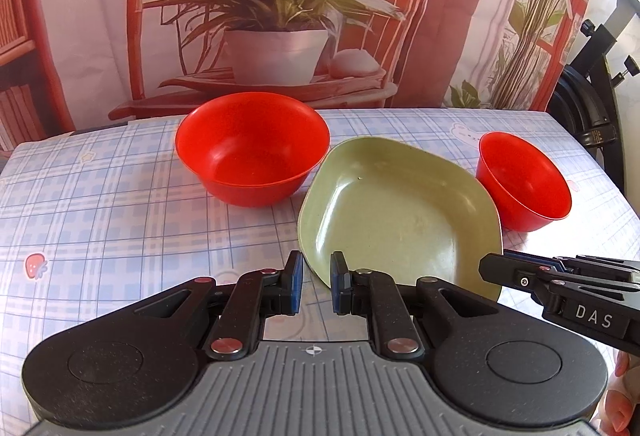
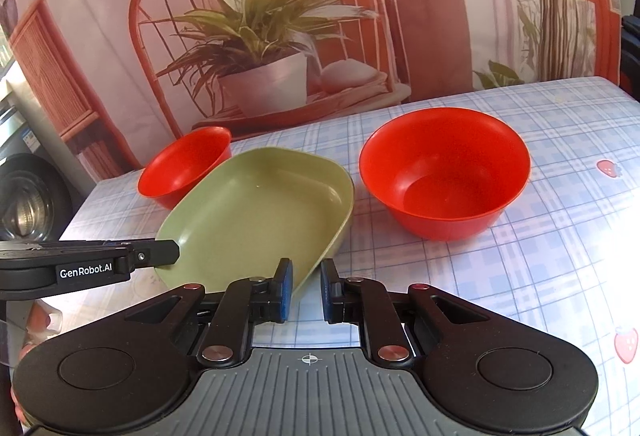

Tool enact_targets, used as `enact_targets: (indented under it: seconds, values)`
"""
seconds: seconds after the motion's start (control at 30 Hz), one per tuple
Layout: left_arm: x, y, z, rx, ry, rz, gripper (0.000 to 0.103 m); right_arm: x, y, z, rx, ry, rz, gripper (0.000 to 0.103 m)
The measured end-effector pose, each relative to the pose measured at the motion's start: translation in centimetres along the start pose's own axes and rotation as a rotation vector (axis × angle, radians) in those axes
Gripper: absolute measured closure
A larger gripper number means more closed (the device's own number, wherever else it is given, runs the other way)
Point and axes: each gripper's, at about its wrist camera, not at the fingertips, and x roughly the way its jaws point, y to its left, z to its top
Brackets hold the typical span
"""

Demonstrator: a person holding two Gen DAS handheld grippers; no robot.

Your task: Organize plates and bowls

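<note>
A green squarish plate [image 1: 400, 212] lies on the checked tablecloth between two red bowls. In the left wrist view one red bowl [image 1: 252, 152] stands to its left and another red bowl [image 1: 524, 182] to its right. My left gripper [image 1: 317, 268] is open, its fingers straddling the plate's near rim. The right gripper [image 1: 486, 268] reaches the plate's right edge. In the right wrist view the plate [image 2: 260, 212] sits between a farther red bowl [image 2: 186, 166] and a nearer red bowl [image 2: 444, 172]. My right gripper [image 2: 306, 274] is open astride the plate's near corner.
The table [image 1: 120, 204] has a blue checked cloth with strawberry prints. A printed backdrop with a chair and a potted plant [image 1: 280, 16] hangs behind the far edge. The table's left edge [image 2: 80, 212] drops off near a washing machine [image 2: 24, 200].
</note>
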Motion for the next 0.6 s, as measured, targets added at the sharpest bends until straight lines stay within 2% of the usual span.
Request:
enact_targets:
  seconds: [0.37,0.6]
  values:
    - [-7.6,-0.8,-1.9,-0.026,-0.064,0.027,0.088,-6.3,2.4,-1.6,-0.019,-0.046,0.038,0.090]
    - [-12.3,-2.1,-4.5,-0.048,-0.104,0.035,0.087,-10.3,3.6,-3.2,-0.047,-0.064,0.060,0.091]
